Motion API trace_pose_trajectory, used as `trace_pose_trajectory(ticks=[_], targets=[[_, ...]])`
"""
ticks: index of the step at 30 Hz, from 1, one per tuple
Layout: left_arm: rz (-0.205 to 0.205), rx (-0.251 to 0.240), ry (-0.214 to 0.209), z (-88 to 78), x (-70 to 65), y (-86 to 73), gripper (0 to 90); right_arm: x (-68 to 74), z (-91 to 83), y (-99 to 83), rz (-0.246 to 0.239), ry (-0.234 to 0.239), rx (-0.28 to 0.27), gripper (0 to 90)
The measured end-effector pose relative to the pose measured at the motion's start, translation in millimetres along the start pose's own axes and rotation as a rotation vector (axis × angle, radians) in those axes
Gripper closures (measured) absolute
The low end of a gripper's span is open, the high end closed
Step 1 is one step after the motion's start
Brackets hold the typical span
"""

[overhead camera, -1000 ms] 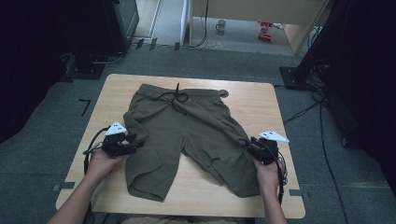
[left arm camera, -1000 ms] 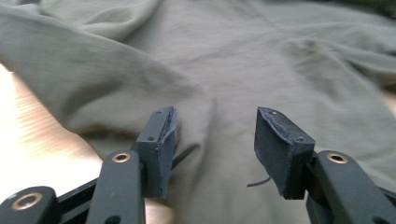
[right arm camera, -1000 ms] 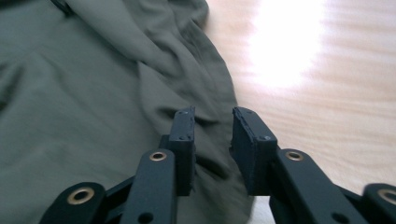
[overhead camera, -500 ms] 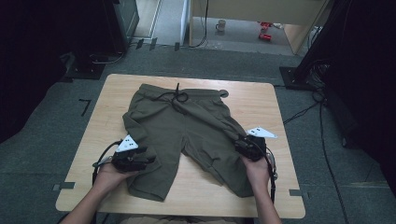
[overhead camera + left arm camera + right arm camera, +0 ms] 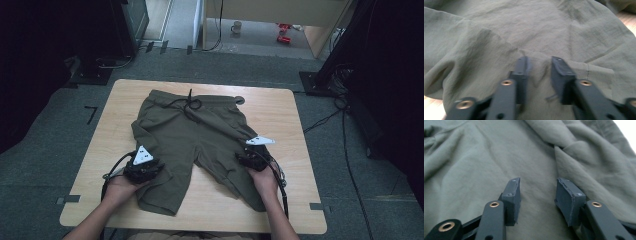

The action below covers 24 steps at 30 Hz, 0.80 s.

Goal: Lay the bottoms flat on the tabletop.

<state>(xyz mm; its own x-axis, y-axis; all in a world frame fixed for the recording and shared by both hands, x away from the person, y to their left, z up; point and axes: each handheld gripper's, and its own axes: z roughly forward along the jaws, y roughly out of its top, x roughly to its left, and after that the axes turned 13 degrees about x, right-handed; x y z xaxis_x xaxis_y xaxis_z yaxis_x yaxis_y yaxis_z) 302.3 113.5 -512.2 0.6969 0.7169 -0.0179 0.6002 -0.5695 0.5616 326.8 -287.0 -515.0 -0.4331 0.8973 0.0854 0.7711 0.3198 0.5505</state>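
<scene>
Low, both hand-held grippers [image 5: 150,167] [image 5: 245,159] over shorts [image 5: 200,135]

text: none readable | labels/brands/numbers: none | checked: shorts [image 5: 200,145], table [image 5: 295,115], both gripper views | floor items too small to read

Wooden table [image 5: 125,100] on grey carpeted floor [image 5: 60,140]. Beyond its far edge: a white cup [image 5: 236,26], red items [image 5: 283,34], and black cables [image 5: 330,117] at right.
</scene>
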Motion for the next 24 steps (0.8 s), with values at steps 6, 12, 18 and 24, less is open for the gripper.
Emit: trace_pose_trajectory(ticks=[6,12,18,24], targets=[[-0.034,0.026,-0.036,-8.3,4.5,2.7,90.0,3.2,1.9,-7.5,-0.033,-0.04,-0.048,58.7],[-0.082,-0.059,-0.054,-34.6,13.3,-1.6,90.0,1.6,2.1,-9.7,-0.03,-0.04,-0.064,60.4],[-0.108,-0.084,-0.044,-55.2,21.5,-12.9,90.0,1.7,2.1,-9.8,-0.029,-0.04,-0.065,60.4],[-0.133,-0.09,-0.031,-70.9,30.4,-25.0,90.0,1.8,2.0,-9.8,-0.029,-0.041,-0.064,60.4]])
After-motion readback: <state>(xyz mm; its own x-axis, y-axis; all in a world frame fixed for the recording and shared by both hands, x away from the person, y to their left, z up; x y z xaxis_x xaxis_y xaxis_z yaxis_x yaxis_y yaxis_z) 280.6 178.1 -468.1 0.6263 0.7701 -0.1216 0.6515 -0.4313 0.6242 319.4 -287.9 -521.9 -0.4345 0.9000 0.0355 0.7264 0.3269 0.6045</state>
